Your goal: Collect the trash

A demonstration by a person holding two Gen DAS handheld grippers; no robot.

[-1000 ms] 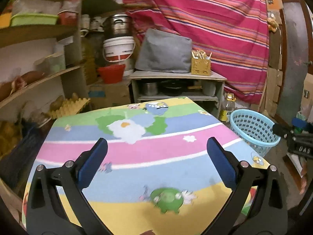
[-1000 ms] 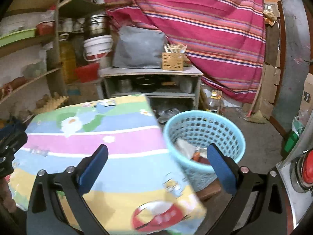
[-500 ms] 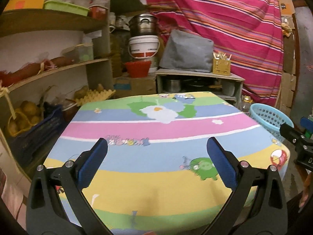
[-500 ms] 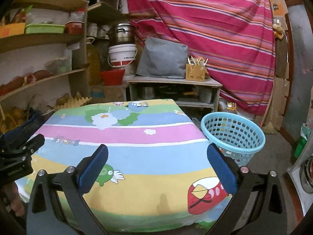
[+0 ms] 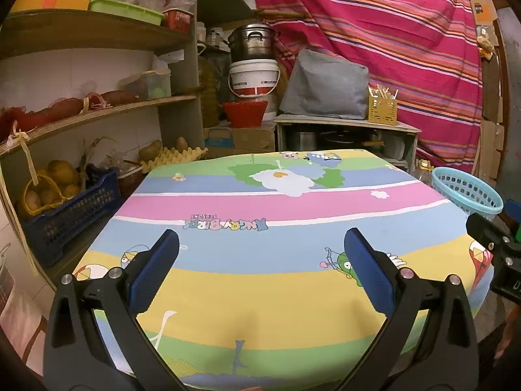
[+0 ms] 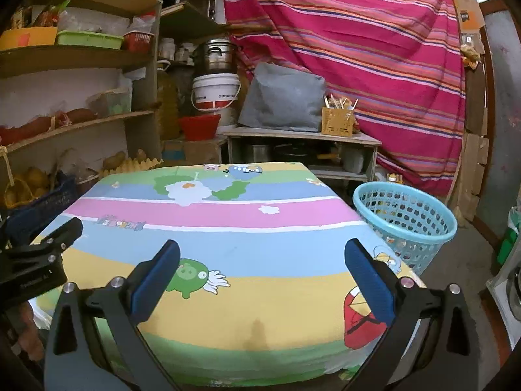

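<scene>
Storage room interior: wooden shelves (image 5: pixel 97 110) line the left wall, holding produce and containers; a striped red cloth (image 6: pixel 374 49) hangs across the back; a low wooden cabinet (image 6: pixel 302 137) stands before it, behind a worktop (image 5: pixel 276 260) draped in a cartoon-print sheet.

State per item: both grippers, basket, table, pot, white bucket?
left gripper: open, holding nothing
right gripper: open, holding nothing
blue basket: upright on the floor beside the table, contents unclear
table: covered by a cartoon cloth, no trash visible on it
steel pot: lidded, stacked on the bucket
white bucket: lid on, upright
</scene>
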